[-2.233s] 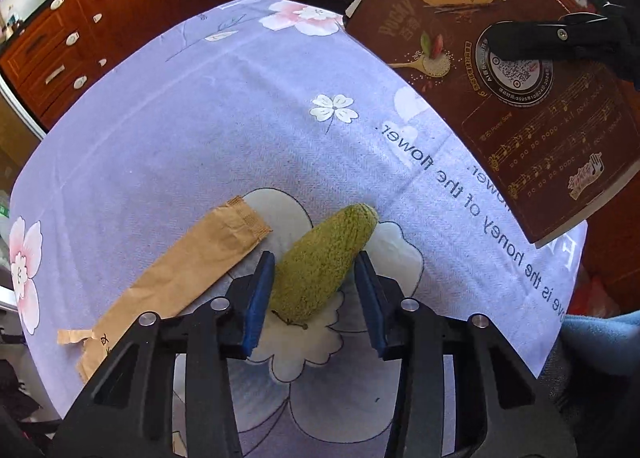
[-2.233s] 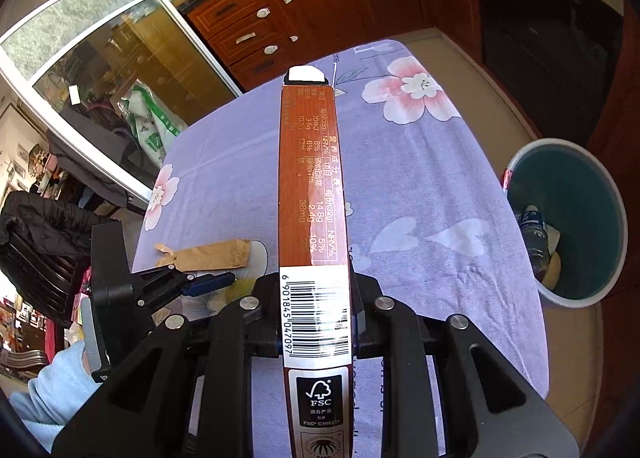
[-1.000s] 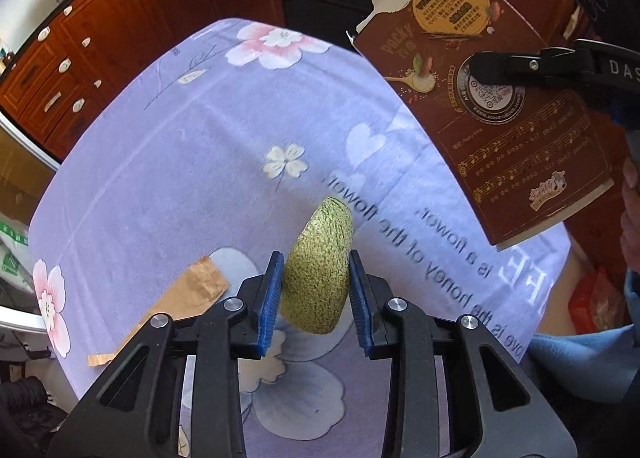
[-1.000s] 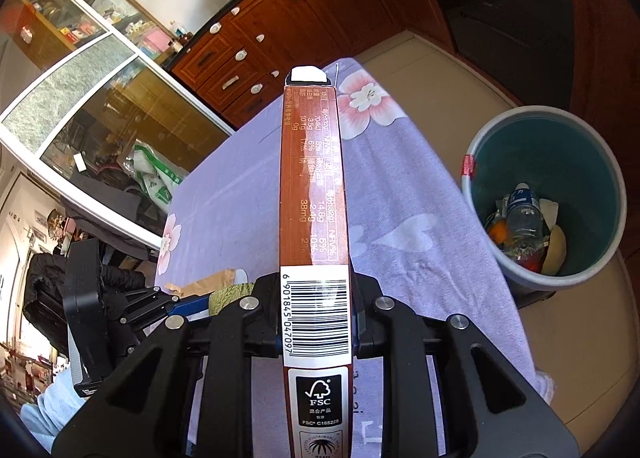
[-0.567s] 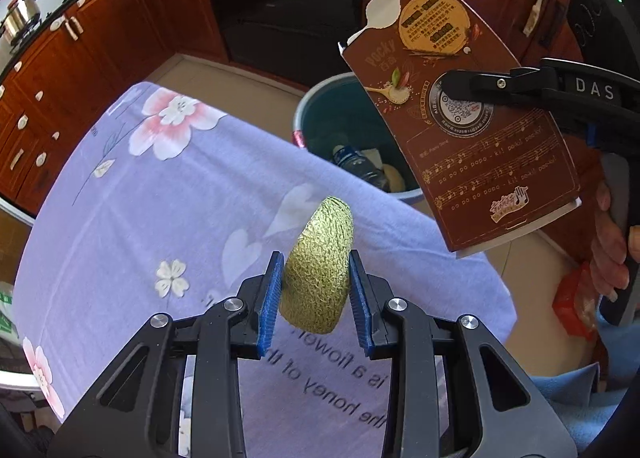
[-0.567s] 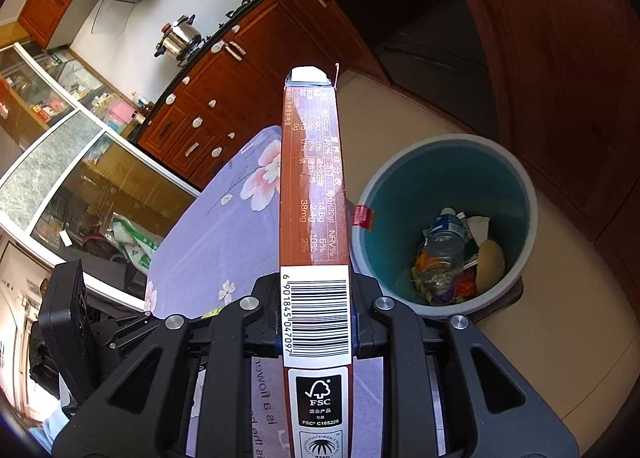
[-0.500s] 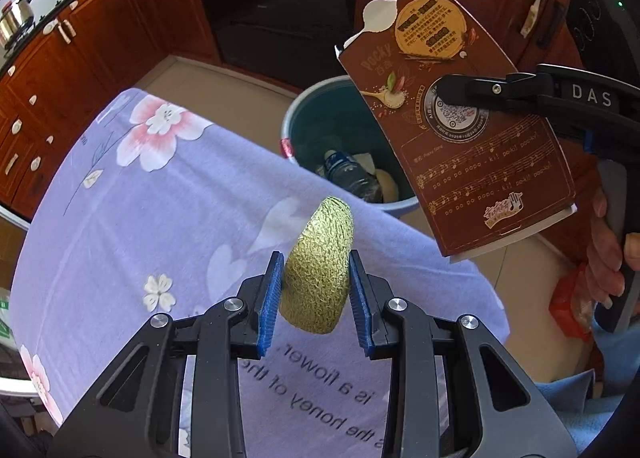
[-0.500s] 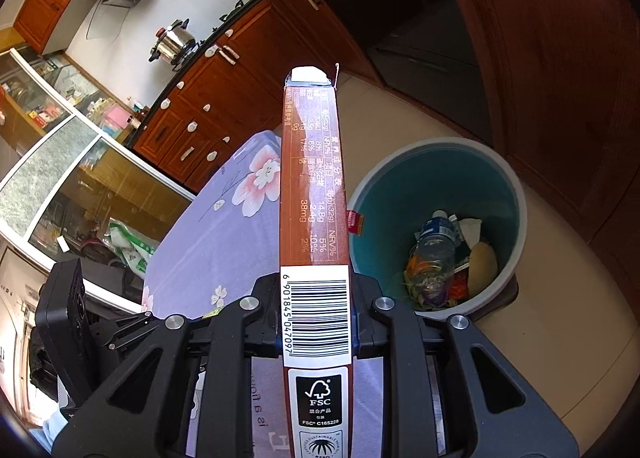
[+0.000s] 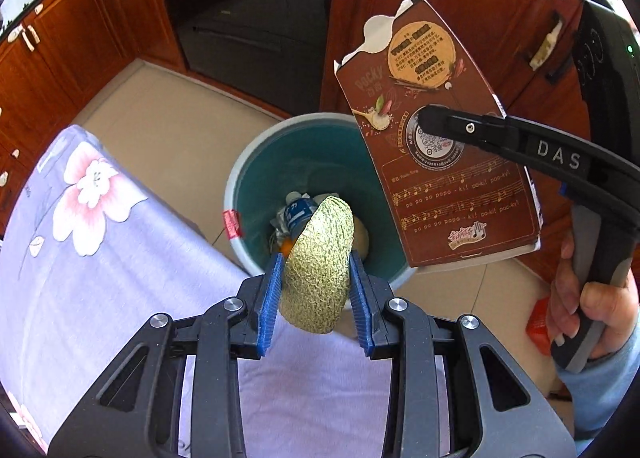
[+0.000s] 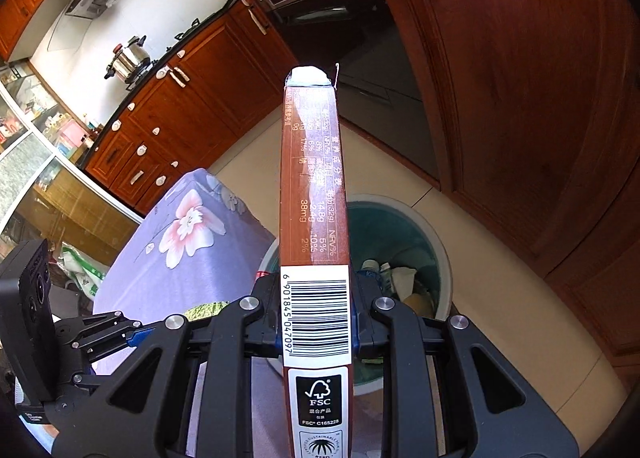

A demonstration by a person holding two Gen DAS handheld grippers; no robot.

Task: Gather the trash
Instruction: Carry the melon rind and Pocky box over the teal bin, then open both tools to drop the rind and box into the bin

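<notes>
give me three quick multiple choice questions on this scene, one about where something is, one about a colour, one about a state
1. Where is the trash bin?
A. on the table
B. on the floor beside the table
C. inside a cabinet

2. What colour is the bin's inside?
A. teal
B. yellow
C. white

3. What is the left gripper doing?
A. standing open, empty
B. shut on the melon rind
C. shut on the brown snack box

Answers:
1 B, it stands on the tiles by the purple tablecloth.
2 A, its inner wall is teal.
3 B, blue pads press the rind; the right gripper holds the box.
</notes>
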